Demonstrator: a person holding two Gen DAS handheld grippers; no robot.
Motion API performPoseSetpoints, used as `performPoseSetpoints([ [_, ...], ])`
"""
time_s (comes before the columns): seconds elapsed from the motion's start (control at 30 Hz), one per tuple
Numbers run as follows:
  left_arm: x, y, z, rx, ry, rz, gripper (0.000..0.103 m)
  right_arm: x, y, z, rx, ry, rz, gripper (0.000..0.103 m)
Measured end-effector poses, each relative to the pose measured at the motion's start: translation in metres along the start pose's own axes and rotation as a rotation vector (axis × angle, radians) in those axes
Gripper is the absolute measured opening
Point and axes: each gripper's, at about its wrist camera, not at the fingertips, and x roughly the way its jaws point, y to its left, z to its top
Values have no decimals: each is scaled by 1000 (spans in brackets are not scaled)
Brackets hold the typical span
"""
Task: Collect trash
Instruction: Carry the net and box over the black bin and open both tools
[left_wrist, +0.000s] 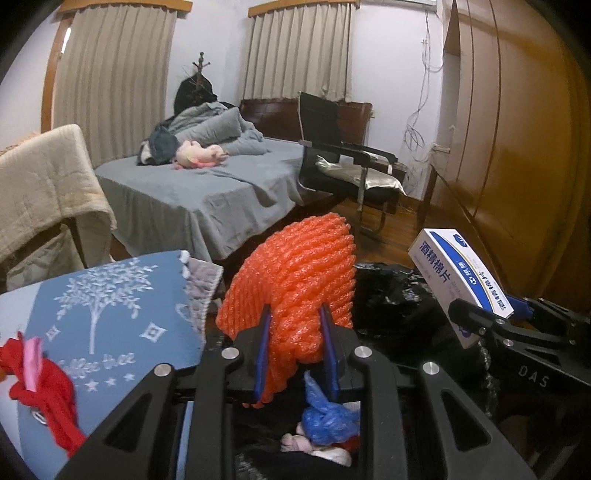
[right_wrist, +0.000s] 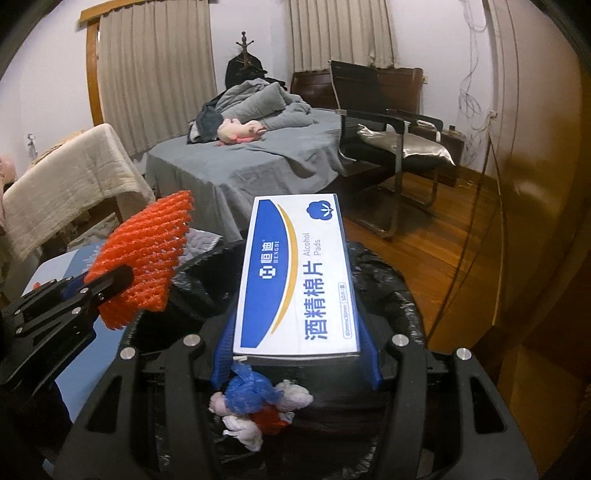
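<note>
Bedroom clutter lies beyond both claws: a grey-sheeted bed (left_wrist: 192, 192) and black armchair (right_wrist: 391, 147). Left claw (left_wrist: 295, 347) pinches an orange foam fruit net (left_wrist: 295, 273); right claw (right_wrist: 295, 354) grips a white-and-blue alcohol-pads box (right_wrist: 295, 277), both above the black-lined bin (right_wrist: 388, 280) (blue bag scrap (right_wrist: 247, 395) and tissues below).

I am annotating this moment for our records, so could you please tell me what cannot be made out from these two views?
- Bin depth: the black-lined bin is covered by the alcohol pads box in the right wrist view.
- Lower end of the orange foam net: behind the left gripper in the left wrist view.
- Trash wads: crumpled, makeup unclear.
- Right gripper: its fingertips lie under the box.
</note>
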Motion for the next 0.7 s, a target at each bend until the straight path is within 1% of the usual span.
performPoseSetpoints([
  [0.03,3,-2,0,-3,8,-14,26,1,-2,-1,2,1,-4,54],
  [0.07,6,-4,0,-4,15,-26,29,2,-3,-1,2,5,-8,54],
  [0.1,7,-5,0,-6,21,-36,36,3,-5,-2,1,8,-19,56],
  [0.13,8,-5,0,-15,23,-55,38,3,-6,-2,3,9,-27,59],
  [0.17,10,-6,1,-23,28,-71,42,4,-9,-3,6,10,-35,68],
  [0.2,11,-6,1,-28,31,-83,47,3,-11,-4,9,6,-44,75],
  [0.33,5,-2,2,-42,22,-104,61,-1,-15,-6,10,-7,-66,86],
  [0.37,2,0,2,-46,18,-108,67,-2,-15,-6,11,-13,-74,89],
  [0.4,0,1,3,-48,13,-108,71,-3,-15,-6,12,-18,-78,91],
  [0.53,-13,14,6,-55,-16,-81,76,-7,-16,-4,20,-29,-74,95],
  [0.7,-41,42,5,-63,-63,8,85,-14,-6,-2,18,-49,-48,96],
])
